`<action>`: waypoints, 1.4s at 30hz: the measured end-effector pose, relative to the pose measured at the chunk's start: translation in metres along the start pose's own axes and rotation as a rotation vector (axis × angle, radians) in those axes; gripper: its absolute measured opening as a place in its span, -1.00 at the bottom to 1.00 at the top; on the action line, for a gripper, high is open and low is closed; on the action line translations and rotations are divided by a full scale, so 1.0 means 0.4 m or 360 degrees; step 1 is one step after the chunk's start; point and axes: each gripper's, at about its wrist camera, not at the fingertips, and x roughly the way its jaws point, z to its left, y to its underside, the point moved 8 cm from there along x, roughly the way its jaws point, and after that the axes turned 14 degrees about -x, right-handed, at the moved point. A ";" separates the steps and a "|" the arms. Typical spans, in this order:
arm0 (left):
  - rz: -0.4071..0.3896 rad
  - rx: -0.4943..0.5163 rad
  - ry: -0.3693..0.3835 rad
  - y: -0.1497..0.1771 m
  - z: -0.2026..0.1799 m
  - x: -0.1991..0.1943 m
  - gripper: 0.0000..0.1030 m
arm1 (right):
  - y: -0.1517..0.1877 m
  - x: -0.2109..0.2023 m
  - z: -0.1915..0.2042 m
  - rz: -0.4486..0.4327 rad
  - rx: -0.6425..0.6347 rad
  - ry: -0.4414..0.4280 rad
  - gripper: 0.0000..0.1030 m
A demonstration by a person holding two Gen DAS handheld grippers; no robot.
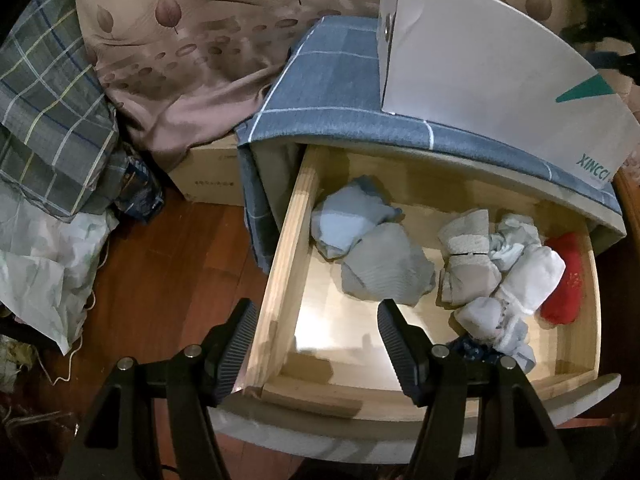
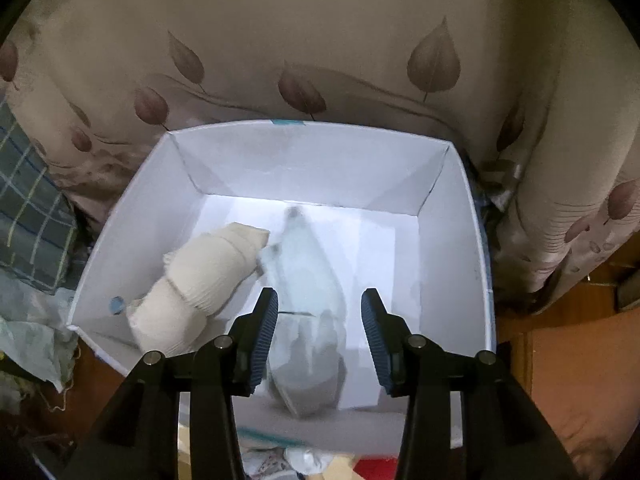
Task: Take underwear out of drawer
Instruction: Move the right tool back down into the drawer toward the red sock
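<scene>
Underwear [image 2: 308, 304] is lying blurred in the white box [image 2: 456, 216] between the parted, non-touching pads of the right gripper [image 2: 319, 336], possibly snagging as it drops, while the left gripper [image 1: 316, 344] is hovering open over the drawer [image 1: 288, 256] holding more.

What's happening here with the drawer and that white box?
Someone holding two grippers is moving small garments from an open wooden drawer into a white box. The right gripper hangs over the box, jaws apart around a pale blue piece that looks just dropped beside a beige one. The left gripper waits open over the drawer, where several bundles remain, including a grey one.
</scene>
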 end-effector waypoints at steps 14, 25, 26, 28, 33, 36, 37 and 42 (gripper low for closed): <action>0.0036 0.0006 -0.0039 0.009 0.007 0.010 0.25 | 0.198 -0.196 0.024 -0.0045 -0.0058 -0.0100 -0.01; 0.0028 0.0027 -0.0108 0.011 0.011 0.010 0.25 | 0.437 -0.105 -0.009 0.0211 -0.0020 -0.0097 -0.01; 0.0032 0.0022 -0.0105 0.011 0.012 0.011 0.25 | 0.459 -0.082 -0.012 0.0243 -0.0003 -0.0108 -0.01; 0.0037 0.0015 -0.0102 0.010 0.016 0.012 0.25 | 0.486 -0.045 -0.017 0.0292 0.0005 -0.0098 -0.01; 0.0046 0.0016 -0.0106 0.011 0.018 0.015 0.25 | 0.542 0.057 -0.030 0.0412 0.0024 -0.0081 -0.16; 0.0052 0.0020 -0.0110 0.012 0.016 0.017 0.25 | 0.564 0.118 -0.038 0.0472 0.0044 -0.0068 -0.18; 0.0053 0.0021 -0.0111 0.012 0.016 0.017 0.25 | 0.568 0.129 -0.039 0.0480 0.0047 -0.0064 -0.18; 0.0057 0.0014 -0.0111 0.012 0.017 0.021 0.25 | 0.578 0.197 -0.038 0.0531 0.0014 -0.0030 -0.18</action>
